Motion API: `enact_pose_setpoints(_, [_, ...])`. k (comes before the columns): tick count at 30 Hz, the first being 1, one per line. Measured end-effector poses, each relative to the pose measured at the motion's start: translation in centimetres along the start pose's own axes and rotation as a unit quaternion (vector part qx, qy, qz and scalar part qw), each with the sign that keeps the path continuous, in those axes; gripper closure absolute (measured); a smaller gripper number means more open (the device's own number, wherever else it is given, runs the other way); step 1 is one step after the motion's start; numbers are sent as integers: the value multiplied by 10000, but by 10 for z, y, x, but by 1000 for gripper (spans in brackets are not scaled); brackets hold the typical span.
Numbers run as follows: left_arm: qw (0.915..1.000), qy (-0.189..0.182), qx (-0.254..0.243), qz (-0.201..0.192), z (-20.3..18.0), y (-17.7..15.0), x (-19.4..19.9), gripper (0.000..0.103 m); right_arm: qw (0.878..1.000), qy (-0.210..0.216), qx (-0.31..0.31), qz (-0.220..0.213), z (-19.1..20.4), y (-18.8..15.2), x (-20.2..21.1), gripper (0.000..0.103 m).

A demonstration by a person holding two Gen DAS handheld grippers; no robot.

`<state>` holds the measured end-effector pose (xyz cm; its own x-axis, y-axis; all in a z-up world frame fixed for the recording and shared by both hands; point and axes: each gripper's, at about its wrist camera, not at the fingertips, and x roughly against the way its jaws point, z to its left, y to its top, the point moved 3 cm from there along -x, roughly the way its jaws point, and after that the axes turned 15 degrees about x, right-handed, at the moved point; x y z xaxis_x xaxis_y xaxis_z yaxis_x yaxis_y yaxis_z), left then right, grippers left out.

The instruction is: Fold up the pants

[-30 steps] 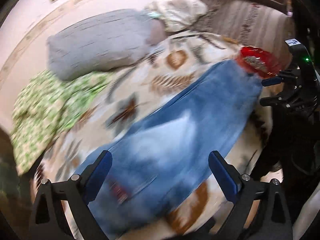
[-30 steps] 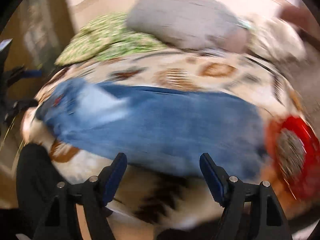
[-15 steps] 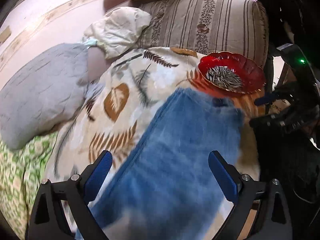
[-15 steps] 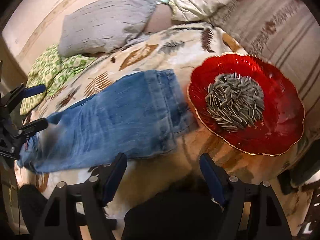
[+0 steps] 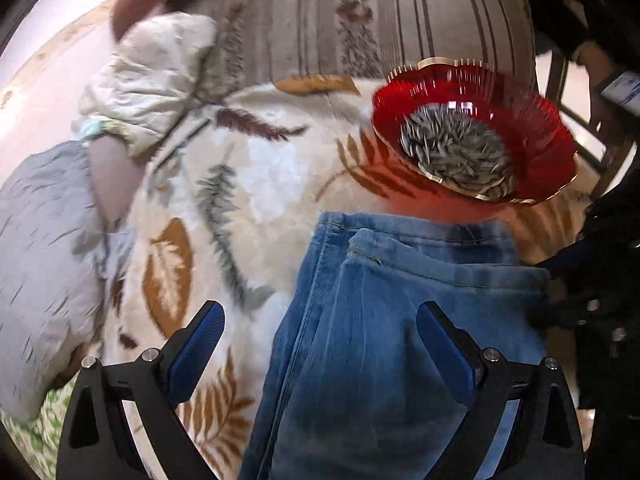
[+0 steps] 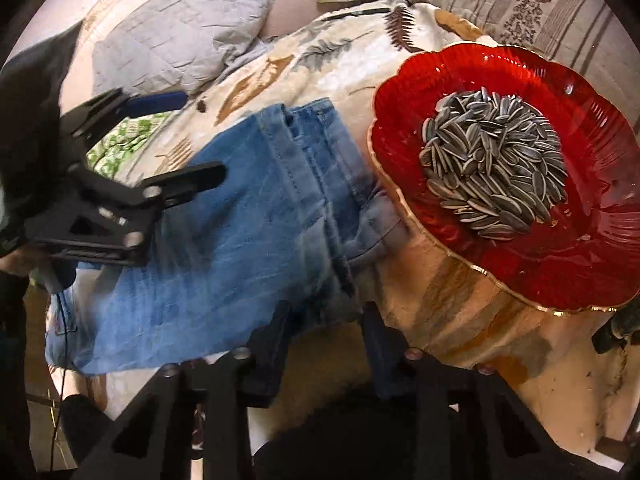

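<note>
**Both claws at the hem end of the jeans, beside the seed dish**

The pants (image 6: 240, 232), blue denim, lie flat along a leaf-print blanket (image 5: 260, 168) on the bed, their hems toward the red dish (image 6: 520, 272) of sunflower seeds, which sits at about 2 o'clock from the hems in the right wrist view. The right claw (image 6: 324, 320) has just been closing; its jaws now stand narrow at the near hem corner, with denim seemingly between them, though whether the pads already pinch it cannot be told. The left claw (image 5: 316, 336) is wide open above the leg, holding nothing. Denim is soft but fairly heavy and will drape. The doubled, stitched hem corners look the firmest places to grip. The dish looks fragile, so a lift should swing away from it.
</note>
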<state>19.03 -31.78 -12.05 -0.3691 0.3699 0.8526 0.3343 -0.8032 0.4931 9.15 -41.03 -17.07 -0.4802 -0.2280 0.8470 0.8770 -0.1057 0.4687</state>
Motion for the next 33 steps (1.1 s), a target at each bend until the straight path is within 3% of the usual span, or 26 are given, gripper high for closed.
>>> enact_pose_setpoints(1, [9999, -105, -17, 85, -1, 0, -5, 16, 10000, -8, 6, -23, 0, 0, 0, 76])
enact_pose_setpoints(2, [9991, -360, 8, 212, -1, 1, -10, 66, 10000, -27, 54, -74, 0, 1, 2, 77])
enact_pose_setpoints(3, [9983, -465, 87, 340, 0, 2, -15, 92, 9999, -35, 96, -102, 0, 2, 3, 79])
enact_pose_setpoints(5, [9976, -535, 352, 265, 8, 10, -14, 97, 9994, -130, 202, -244, 3, 3, 9, 80])
enact_pose_setpoints(6, [9959, -737, 524, 11, 14, 17, -8, 101, 9988, -236, 246, -348, 3, 4, 15, 80])
enact_pose_setpoints(9, [9899, -896, 1028, -397, 27, 40, -2, 101, 9961, -530, 367, -610, 7, 10, 29, 80])
enact_pose_setpoints(13, [9952, -651, 724, -14, 13, 48, -22, 101, 9954, -728, 381, -485, 9, 12, 21, 80])
enact_pose_setpoints(16, [9942, -765, 753, 40, 14, 42, -15, 100, 9942, -854, 384, -537, 5, 18, 22, 80])
enact_pose_setpoints(17, [9947, -774, 674, 40, 14, 37, -8, 91, 9920, -1036, 433, -569, 4, 20, 24, 81])
enact_pose_setpoints(18, [9951, -770, 604, 98, 14, 32, -4, 61, 9912, -1076, 477, -599, 3, 22, 26, 81])
enact_pose_setpoints(20, [9962, -691, 512, 155, 15, 26, 5, 15, 9935, -908, 438, -525, 2, 23, 29, 80])
enact_pose_setpoints(23, [9977, -604, 311, 58, 17, 17, 24, 15, 9961, -669, 274, -499, 3, 15, 37, 77])
enact_pose_setpoints(25, [9985, -500, 220, 98, 18, 16, 27, 15, 9969, -610, 199, -452, 6, 8, 41, 55])
enact_pose_setpoints(26, [9987, -464, 180, 126, 18, 16, 26, 15, 9974, -558, 115, -442, 6, 5, 41, 31])
enact_pose_setpoints(27, [9987, -451, 124, 217, 17, 15, 22, 15, 9978, -454, -39, -482, 6, 1, 43, 26])
enact_pose_setpoints(33, [9958, -577, -30, 704, 11, 11, -17, 15, 9954, 175, -745, -584, -4, -2, 32, 26])
